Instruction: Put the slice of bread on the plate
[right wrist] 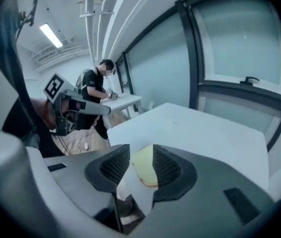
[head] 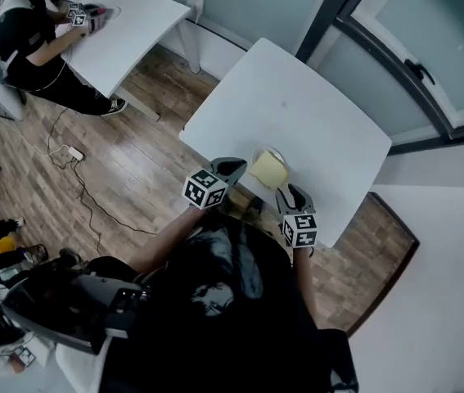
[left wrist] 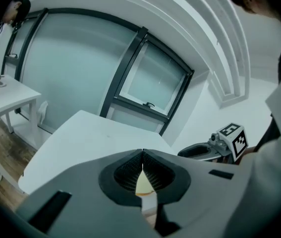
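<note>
A pale yellow slice of bread (head: pixel 268 170) lies on a small plate (head: pixel 275 152) near the front edge of the white table (head: pixel 297 105). My left gripper (head: pixel 230 170) hovers just left of the plate, its jaw tips touching and nothing held. My right gripper (head: pixel 293 196) sits on the near side of the plate, drawn back from the bread. In the left gripper view the gripper (left wrist: pixel 142 153) is shut, and the bread (left wrist: pixel 144 185) shows below the tips. In the right gripper view the gripper (right wrist: pixel 140 150) is open, and the bread (right wrist: pixel 142 168) lies beyond the gap.
A second white table (head: pixel 125 23) stands at the upper left with a seated person (head: pixel 27 35) working at it. A power strip and cable (head: pixel 72 152) lie on the wooden floor. Dark-framed windows (head: pixel 395 47) run behind my table.
</note>
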Demonstrator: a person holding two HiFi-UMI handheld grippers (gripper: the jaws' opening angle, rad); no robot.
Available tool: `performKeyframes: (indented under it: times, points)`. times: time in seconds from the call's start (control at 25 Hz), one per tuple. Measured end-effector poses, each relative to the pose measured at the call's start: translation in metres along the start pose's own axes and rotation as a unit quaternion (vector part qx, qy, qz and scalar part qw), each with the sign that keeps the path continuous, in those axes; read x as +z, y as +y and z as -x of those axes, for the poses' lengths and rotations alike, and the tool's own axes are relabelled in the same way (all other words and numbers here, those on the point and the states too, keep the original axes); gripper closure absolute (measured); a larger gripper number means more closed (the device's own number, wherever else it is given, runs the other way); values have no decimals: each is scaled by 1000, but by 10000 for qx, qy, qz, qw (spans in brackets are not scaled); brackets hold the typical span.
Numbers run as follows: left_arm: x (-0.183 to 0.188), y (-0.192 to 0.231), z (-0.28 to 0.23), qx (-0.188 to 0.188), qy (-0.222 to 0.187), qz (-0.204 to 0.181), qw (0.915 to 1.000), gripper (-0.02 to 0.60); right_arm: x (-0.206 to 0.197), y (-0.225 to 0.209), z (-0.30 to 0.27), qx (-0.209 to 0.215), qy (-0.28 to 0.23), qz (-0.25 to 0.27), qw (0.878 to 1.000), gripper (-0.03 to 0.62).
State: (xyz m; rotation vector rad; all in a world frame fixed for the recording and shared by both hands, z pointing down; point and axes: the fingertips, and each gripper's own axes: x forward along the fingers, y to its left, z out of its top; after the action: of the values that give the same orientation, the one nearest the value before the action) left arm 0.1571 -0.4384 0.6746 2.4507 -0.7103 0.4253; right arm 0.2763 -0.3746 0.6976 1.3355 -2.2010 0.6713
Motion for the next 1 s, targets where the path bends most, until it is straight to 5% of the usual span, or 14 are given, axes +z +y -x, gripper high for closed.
performKeyframes:
  times: [0.2, 0.32, 1.0]
  points:
    - [48, -13, 11, 176, -519, -641, 9964, 575, 47, -29, 52, -938, -1021, -468, 9892, 567]
    - [67, -28, 14, 208, -805, -922, 9923, 575, 66, -37, 71, -1217, -1373, -523, 9816, 583]
    - [57, -37, 10, 378, -635, -955, 9927, 575, 66, -38, 76, -1153, -1549, -536, 9797, 583]
